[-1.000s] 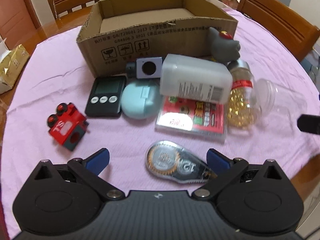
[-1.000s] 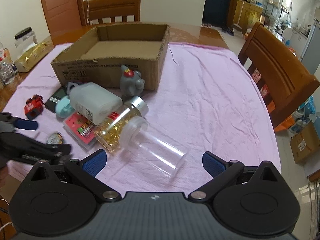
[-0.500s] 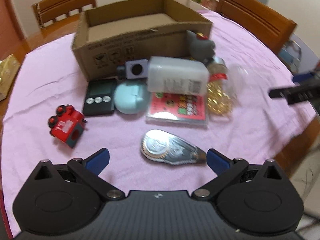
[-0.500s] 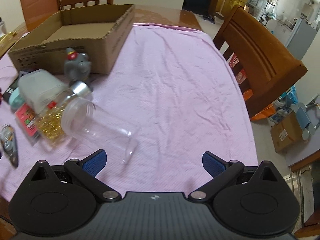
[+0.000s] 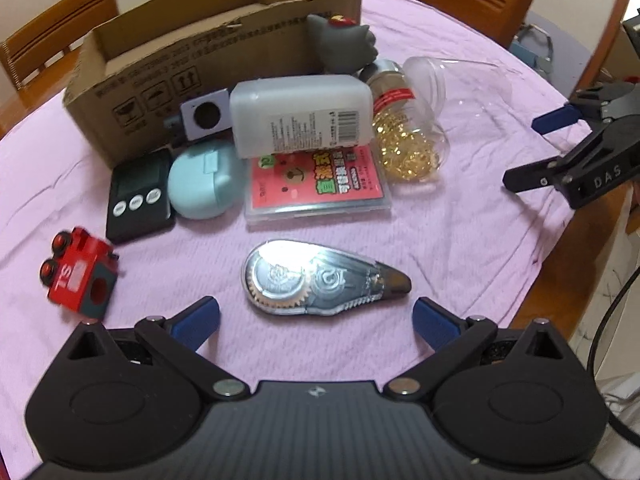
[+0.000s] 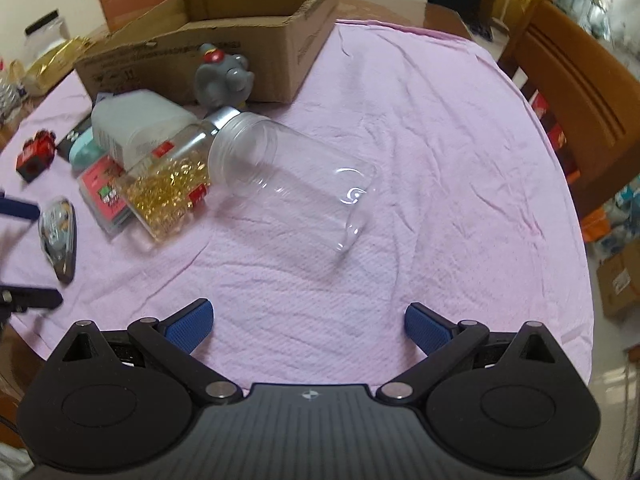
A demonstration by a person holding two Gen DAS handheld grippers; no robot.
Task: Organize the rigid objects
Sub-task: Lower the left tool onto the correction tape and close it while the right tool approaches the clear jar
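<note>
Left hand-held gripper (image 5: 316,316): jaws wide, empty, low over near edge of bench (image 5: 472,240). Correction-tape dispenser (image 5: 320,280) lies flat just ahead, between the two blue pads, not touching either. Long axis runs across the gripper's line, tip pointing right; pads thus stand at its two ends, not its flanks. Judgement: grip needs wrist turn to close across the narrow width, else straight advance to pinch end to end.

Right hand-held gripper (image 6: 308,324): jaws wide, empty, at bench's right near edge. Clear empty jar (image 6: 296,184) on its side ahead, well apart from pads, mouth to far-left, base to near-right; axis oblique to gripper.

Left is nearer dispenser; right nearer jar.

Beyond, toward far edge: cardboard box (image 5: 192,56), open, interior appears empty from here. Remaining items clustered vs. its front wall: white bottle (image 5: 300,116), capsule jar (image 5: 404,136), red card pack (image 5: 316,184), timer (image 5: 138,200), toy train (image 5: 78,272) at left.
</note>
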